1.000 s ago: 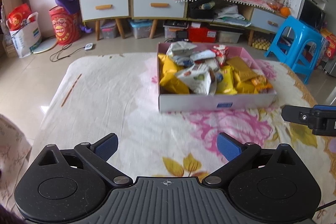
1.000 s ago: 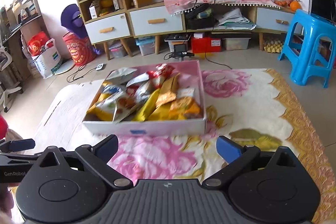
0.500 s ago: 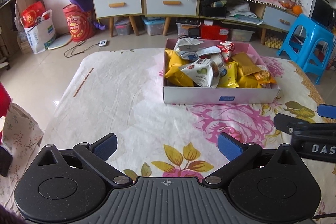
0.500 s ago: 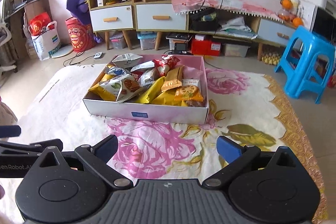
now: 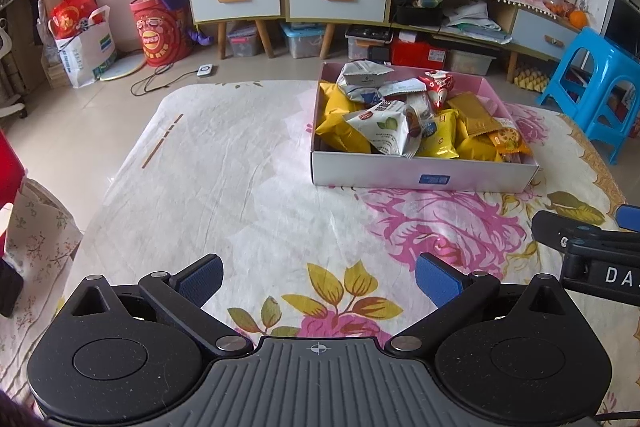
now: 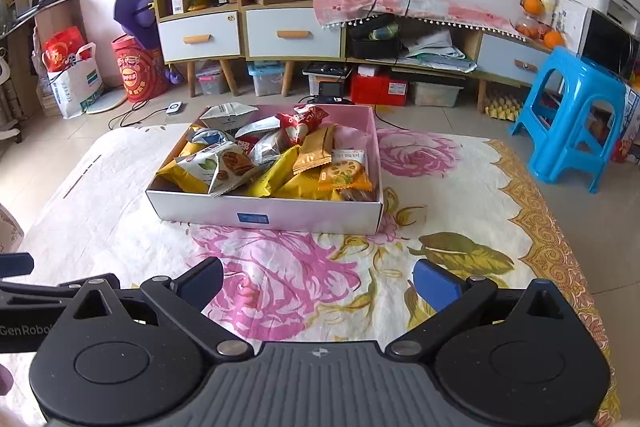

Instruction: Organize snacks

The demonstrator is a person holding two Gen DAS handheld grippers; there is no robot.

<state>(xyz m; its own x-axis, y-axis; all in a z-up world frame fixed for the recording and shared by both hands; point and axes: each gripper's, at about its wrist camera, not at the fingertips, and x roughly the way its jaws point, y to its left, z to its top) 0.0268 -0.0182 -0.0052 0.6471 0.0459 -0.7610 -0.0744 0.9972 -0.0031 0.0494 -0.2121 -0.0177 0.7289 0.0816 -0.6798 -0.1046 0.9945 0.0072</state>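
Note:
A shallow pink-and-white box [image 5: 424, 175] [image 6: 268, 213] sits on a floral cloth and holds several snack packets: yellow bags [image 5: 340, 131], a white bag with green print [image 6: 208, 167], a red-and-white packet [image 6: 300, 121], an orange lotus-root packet [image 6: 346, 175]. My left gripper [image 5: 319, 277] hovers open over the cloth, well in front and left of the box, nothing between its fingers. My right gripper [image 6: 318, 283] is open too, in front of the box, holding nothing. Each gripper shows at the edge of the other's view.
The flowered cloth [image 5: 224, 187] covers a low surface with floor around it. A blue plastic stool [image 6: 572, 115] stands to the right. Cabinets with drawers [image 6: 276, 35], storage bins, a red drum [image 5: 160, 31] and bags line the back wall.
Both grippers have drawn back and risen a little, so the box looks farther off. Both stay open. The snacks in the box have not moved.

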